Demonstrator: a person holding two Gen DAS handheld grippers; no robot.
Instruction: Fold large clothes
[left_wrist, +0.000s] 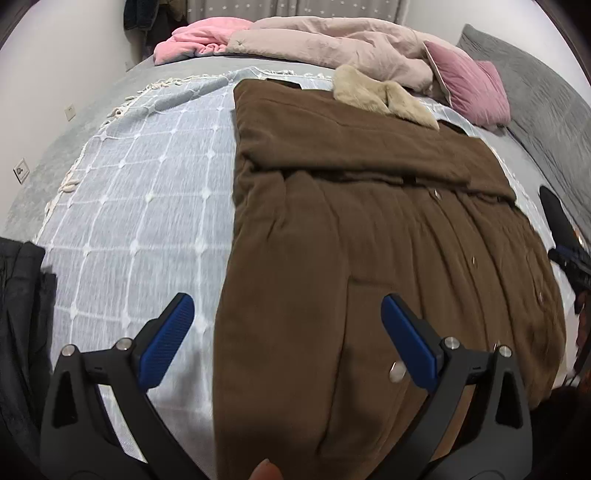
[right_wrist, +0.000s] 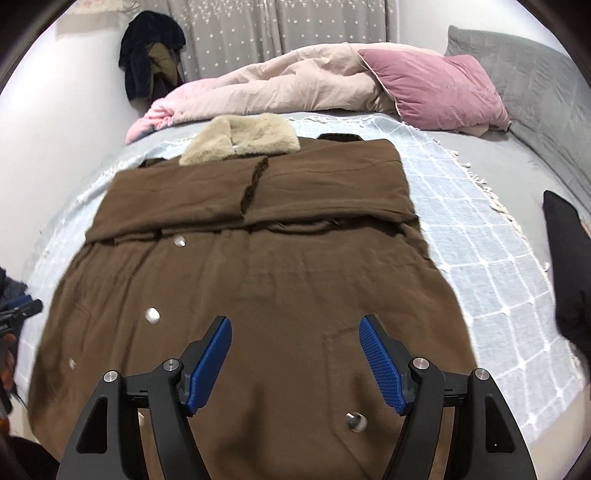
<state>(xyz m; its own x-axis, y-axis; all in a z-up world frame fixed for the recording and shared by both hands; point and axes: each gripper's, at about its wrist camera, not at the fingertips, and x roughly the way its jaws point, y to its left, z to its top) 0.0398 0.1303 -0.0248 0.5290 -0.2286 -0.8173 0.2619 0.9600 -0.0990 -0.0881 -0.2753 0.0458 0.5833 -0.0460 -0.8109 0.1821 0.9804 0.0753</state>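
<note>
A large brown coat (left_wrist: 369, 229) with a beige fur collar (left_wrist: 384, 96) lies flat on the bed, both sleeves folded across its chest. It also shows in the right wrist view (right_wrist: 258, 273), collar (right_wrist: 240, 142) at the far end. My left gripper (left_wrist: 288, 314) is open and empty, above the coat's lower left edge. My right gripper (right_wrist: 295, 336) is open and empty, above the coat's lower hem. The right gripper is partly seen at the right edge of the left wrist view (left_wrist: 570, 258).
A light blue checked throw (left_wrist: 147, 221) covers the grey bed (right_wrist: 498, 147). A beige duvet (right_wrist: 295, 81), pink blanket (left_wrist: 199, 40) and pink pillow (right_wrist: 436, 88) lie at the far side. Dark clothes (left_wrist: 18, 314) sit at the left, a dark item (right_wrist: 569, 266) at the right.
</note>
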